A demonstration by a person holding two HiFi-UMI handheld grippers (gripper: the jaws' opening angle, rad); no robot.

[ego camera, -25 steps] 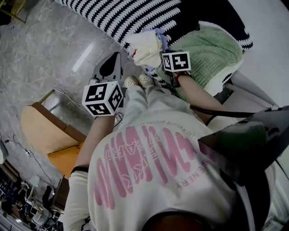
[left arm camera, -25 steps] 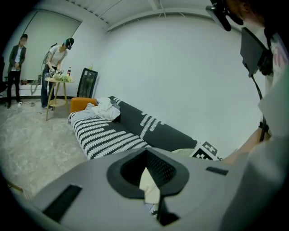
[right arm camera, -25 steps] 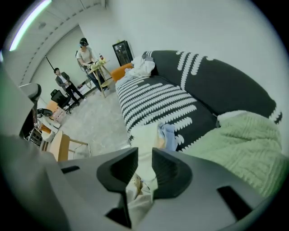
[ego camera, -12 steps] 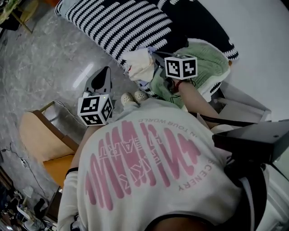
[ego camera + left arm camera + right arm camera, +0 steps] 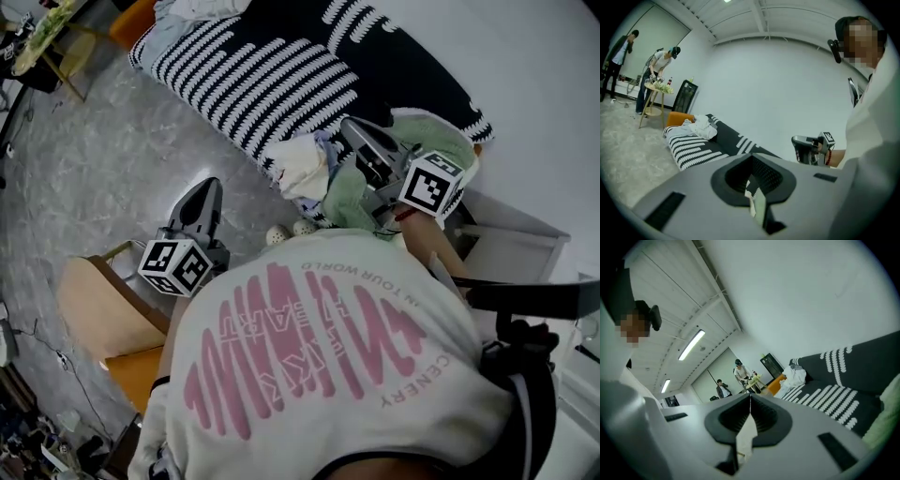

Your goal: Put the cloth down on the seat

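1. Cloth (image 5: 436, 131): green, knitted, rumpled. It lies on the right end of the sofa (image 5: 262, 75), centre right of the head view. A fold of it hangs toward the person's legs. In the right gripper view only its edge shows, at the lower right corner.
2. Sofa: covered by a black throw with white stripes, running from the upper left to the upper centre of the head view.
3. White bundle (image 5: 300, 164): a crumpled pile of pale fabric on the sofa edge, just beside the green cloth on its left.
4. Right tongs (image 5: 352, 127): held above the green cloth, pointing to the upper left. In their own view the tips are pressed together. A pale sliver shows in the gap behind the tips; I cannot tell whether it is fabric.
5. Left tongs (image 5: 208, 183): held over the grey floor (image 5: 94, 159), left of centre and well apart from the cloth. The tips meet in their own view, so they are closed. A pale and greenish sliver shows behind them, and I cannot identify it.
6. Wooden chair (image 5: 94, 309): lower left of the head view, beside the person.
7. Shirt (image 5: 309, 356): white with pink print; it fills the lower centre of the head view.
8. Background: two people (image 5: 656, 70) stand at a small round table in the far left of the left gripper view.
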